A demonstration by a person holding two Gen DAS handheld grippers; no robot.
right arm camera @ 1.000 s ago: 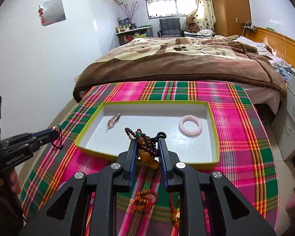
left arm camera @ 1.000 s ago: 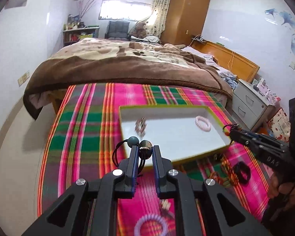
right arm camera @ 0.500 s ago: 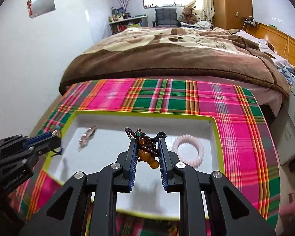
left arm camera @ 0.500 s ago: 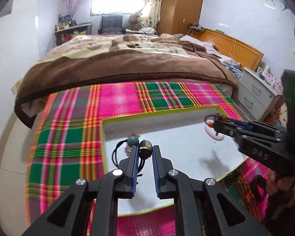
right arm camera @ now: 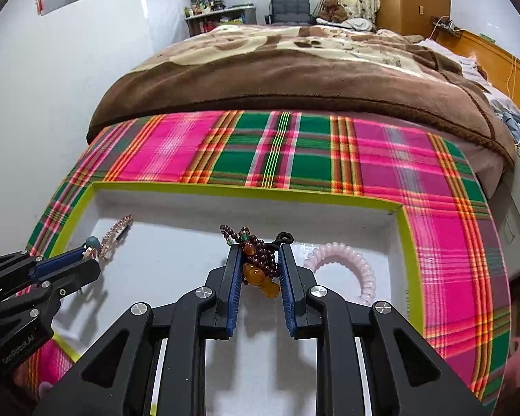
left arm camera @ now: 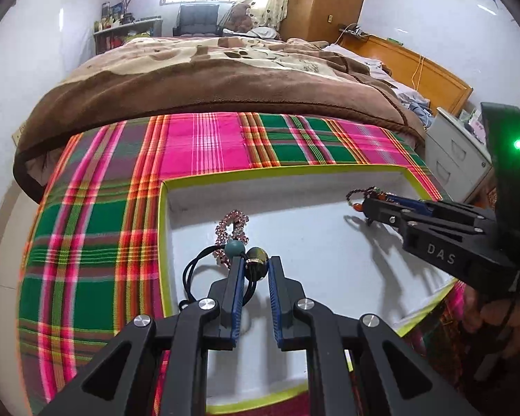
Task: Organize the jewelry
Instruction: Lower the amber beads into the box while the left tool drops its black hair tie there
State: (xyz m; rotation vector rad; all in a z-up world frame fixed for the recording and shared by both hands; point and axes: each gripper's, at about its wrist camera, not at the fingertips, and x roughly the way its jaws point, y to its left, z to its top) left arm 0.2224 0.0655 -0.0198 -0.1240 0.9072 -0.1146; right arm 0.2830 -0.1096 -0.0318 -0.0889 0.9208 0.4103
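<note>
- Jewelry sits clamped in both claws: the left gripper [left arm camera: 253, 267] has its jaws closed on a black hair tie [left arm camera: 190, 270] by its teal and dark beads, with the cord looping out to the left.
- Right gripper [right arm camera: 260, 260] pinches a dark beaded bracelet [right arm camera: 260, 260]; its amber beads hang between the fingers.
- Both claws hover over the white tray [right arm camera: 176, 260], which has a lime-green rim.
- On the tray floor, a pink beaded bracelet [left arm camera: 231, 226] lies just beyond the left claw, near the tray's left wall.
- A pale pink coil hair tie [right arm camera: 353, 265] lies beside the right claw, toward the tray's right wall.
- Under the tray lies a plaid cloth [right arm camera: 280, 152] of pink and green; behind it is a bed with a brown blanket [right arm camera: 294, 69].
</note>
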